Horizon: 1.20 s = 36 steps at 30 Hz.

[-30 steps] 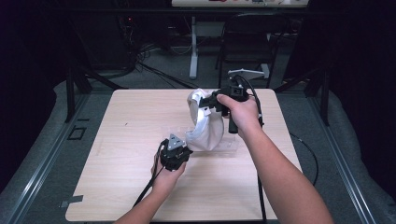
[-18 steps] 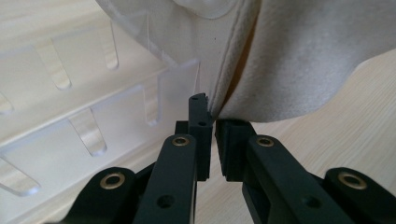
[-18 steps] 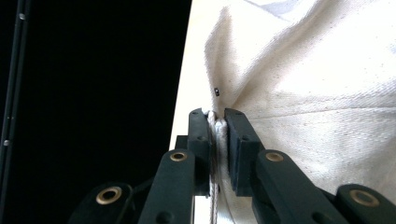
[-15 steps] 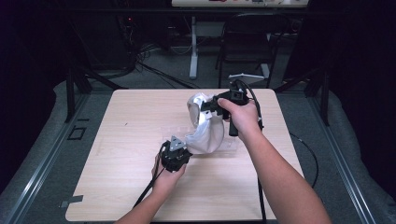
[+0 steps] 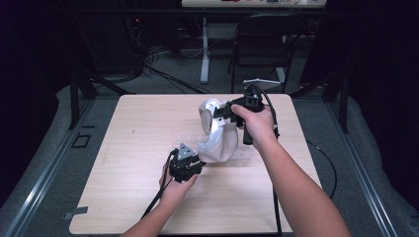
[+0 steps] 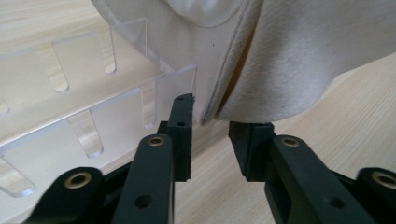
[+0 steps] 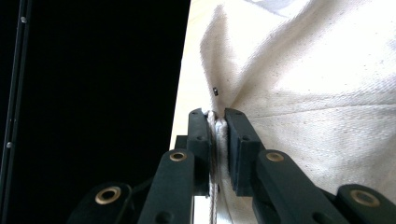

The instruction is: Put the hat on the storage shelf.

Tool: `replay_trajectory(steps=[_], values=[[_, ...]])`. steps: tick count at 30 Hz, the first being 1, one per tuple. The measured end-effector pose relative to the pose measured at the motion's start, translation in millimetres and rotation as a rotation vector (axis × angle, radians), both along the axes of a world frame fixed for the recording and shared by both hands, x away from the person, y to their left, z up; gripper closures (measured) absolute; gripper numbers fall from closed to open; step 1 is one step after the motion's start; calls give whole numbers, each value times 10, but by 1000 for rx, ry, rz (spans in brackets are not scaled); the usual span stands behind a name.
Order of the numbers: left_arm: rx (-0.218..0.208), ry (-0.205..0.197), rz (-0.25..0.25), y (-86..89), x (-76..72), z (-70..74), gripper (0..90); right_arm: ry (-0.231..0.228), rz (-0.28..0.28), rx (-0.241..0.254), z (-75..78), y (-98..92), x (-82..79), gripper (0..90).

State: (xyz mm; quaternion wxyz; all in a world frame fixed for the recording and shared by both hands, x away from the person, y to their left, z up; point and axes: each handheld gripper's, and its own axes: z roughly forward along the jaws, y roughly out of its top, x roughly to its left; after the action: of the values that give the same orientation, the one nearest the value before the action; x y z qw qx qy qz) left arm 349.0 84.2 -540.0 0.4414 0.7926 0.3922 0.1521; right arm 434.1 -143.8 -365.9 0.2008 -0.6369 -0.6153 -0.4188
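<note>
On the worktop (image 5: 123, 148) a clear slotted rack (image 6: 70, 93) lies near the middle, with a cloth bag (image 5: 217, 133) standing on and over it. The left tongs (image 5: 190, 165) sit at the bag's near lower corner, just right of the rack's end. The right tongs (image 5: 222, 112) pinch the bag's upper far edge. A chair (image 5: 262, 44) stands behind the worktop.
</note>
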Motion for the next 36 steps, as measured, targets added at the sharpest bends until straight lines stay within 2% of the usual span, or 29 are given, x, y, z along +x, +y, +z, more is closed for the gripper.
replay_trajectory(steps=[9, 19, 21, 25, 26, 32, 36], values=[[-34, -6, -22, 83, -53, 30, 615, -10, 1, -7, 6, -4, -11, 794], [-47, -15, -42, 86, -109, 71, 573, -32, 0, -3, 35, -46, -46, 739], [-44, -17, -44, 92, -118, 81, 568, -41, -2, -3, 35, -56, -55, 726], [-68, -7, -47, 111, -141, 95, 558, -59, -3, -12, 55, -79, -85, 683], [-65, -5, -52, 121, -149, 103, 553, -75, -2, -20, 58, -82, -97, 667], [-65, -19, -45, 183, -171, 120, 529, -94, -9, -9, 83, -145, -140, 621], [-64, -24, -38, 242, -185, 131, 523, -120, -15, -33, 100, -203, -179, 607]])
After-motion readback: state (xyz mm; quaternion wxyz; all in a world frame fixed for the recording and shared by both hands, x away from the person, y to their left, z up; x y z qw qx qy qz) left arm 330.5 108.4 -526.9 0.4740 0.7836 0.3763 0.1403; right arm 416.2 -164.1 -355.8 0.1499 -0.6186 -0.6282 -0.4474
